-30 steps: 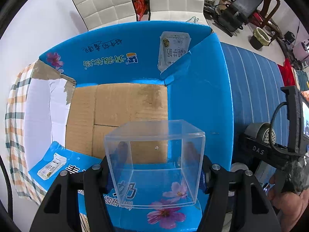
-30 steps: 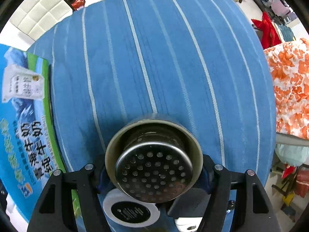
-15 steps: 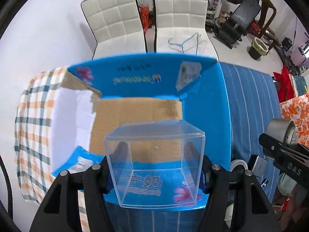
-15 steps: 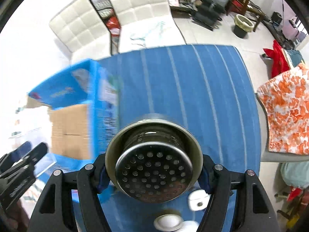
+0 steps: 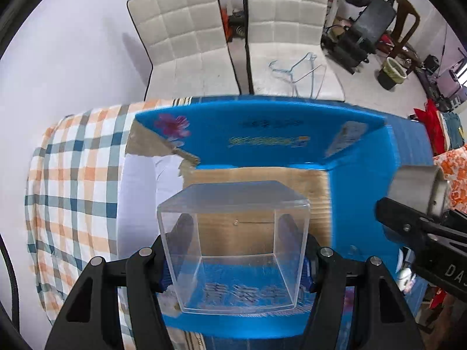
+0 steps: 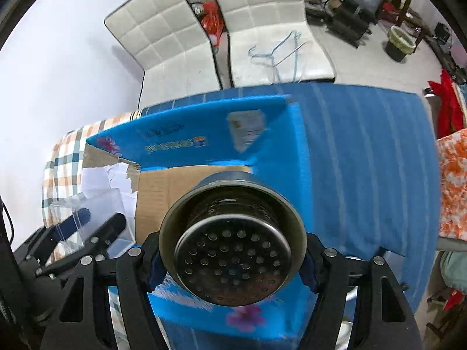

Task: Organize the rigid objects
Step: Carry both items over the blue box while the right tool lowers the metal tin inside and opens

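Observation:
My left gripper [image 5: 233, 248] is shut on a clear plastic box [image 5: 233, 233] and holds it above the open blue cardboard box [image 5: 262, 134], over its brown floor [image 5: 256, 180]. My right gripper [image 6: 232, 250] is shut on a round metal strainer cup [image 6: 233, 259] with a perforated end, held above the same blue box [image 6: 204, 137] near its right wall. The right gripper with the cup [image 5: 417, 186] shows at the right edge of the left wrist view. The left gripper with the clear box [image 6: 78, 218] shows at the lower left of the right wrist view.
The blue box stands on a table with a blue striped cloth [image 6: 364, 160] on the right and a checked cloth [image 5: 73, 175] on the left. Two white padded chairs [image 5: 189, 43] stand behind the table. An orange floral cloth [image 6: 452, 180] lies at the far right.
Both grippers have risen and pulled back with their loads. The right gripper has swung left from over the striped cloth to above the blue box. The views now take in the chairs.

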A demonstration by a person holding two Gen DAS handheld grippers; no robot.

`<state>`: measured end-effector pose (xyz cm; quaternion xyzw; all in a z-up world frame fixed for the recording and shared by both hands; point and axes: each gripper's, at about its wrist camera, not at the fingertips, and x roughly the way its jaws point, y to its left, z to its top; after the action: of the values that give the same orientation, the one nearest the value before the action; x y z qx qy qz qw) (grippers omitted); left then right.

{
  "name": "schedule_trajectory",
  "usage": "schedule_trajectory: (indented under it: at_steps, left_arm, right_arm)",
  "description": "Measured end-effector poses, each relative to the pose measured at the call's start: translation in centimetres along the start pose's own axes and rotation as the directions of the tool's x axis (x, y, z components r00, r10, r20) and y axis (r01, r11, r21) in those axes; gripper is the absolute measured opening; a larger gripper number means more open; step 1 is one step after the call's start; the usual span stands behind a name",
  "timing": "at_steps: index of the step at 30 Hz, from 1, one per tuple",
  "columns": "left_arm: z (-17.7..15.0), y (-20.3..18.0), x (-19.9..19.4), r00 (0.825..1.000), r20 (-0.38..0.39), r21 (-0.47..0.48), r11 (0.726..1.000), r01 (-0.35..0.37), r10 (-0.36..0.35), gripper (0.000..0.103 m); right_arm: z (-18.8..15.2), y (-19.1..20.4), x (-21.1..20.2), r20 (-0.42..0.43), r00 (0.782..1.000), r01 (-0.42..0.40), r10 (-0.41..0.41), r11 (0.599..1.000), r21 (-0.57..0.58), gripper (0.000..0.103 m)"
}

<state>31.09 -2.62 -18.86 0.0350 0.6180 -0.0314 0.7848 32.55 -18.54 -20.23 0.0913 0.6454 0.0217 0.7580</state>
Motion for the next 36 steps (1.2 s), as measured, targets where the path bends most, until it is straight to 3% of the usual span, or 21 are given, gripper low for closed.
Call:
schedule_trajectory:
  at_steps: [10, 20, 31, 33, 36]
  left_arm:
    - [0.3, 2.6, 6.0, 0.997, -0.082, -0.004, 1.0, -0.003, 0.002, 0.061]
    - [0.3, 4.2, 8.3, 0.993, -0.114, -0.045, 0.999, 0.018, -0.023, 0.061]
    - [0.2, 4.5, 7.6, 0.993, -0.109, -0.062, 0.997, 0.043, -0.049, 0.061]
    - [0.2, 4.6, 7.0, 0.993, -0.103, -0.062, 0.997, 0.052, -0.059, 0.061]
    - [0.3, 4.4, 6.5, 0.993, -0.097, -0.061, 0.996, 0.063, -0.069, 0.061]
  right_arm:
    - [2.3, 3.2, 9.9, -0.103, 0.987, 0.118, -0.123, 0.992, -0.05, 0.073]
    - [2.9, 2.1, 14.1, -0.187, 0.971, 0.149, -0.152, 0.988, -0.034, 0.073]
    - [3.3, 1.1, 13.3, -0.213, 0.97, 0.118, -0.117, 0.993, -0.009, 0.076]
    - [3.3, 1.0, 12.4, -0.191, 0.976, 0.105, -0.105, 0.994, -0.01, 0.087]
    - [3.5, 0.7, 10.4, -0.158, 0.982, 0.098, -0.098, 0.995, -0.008, 0.093]
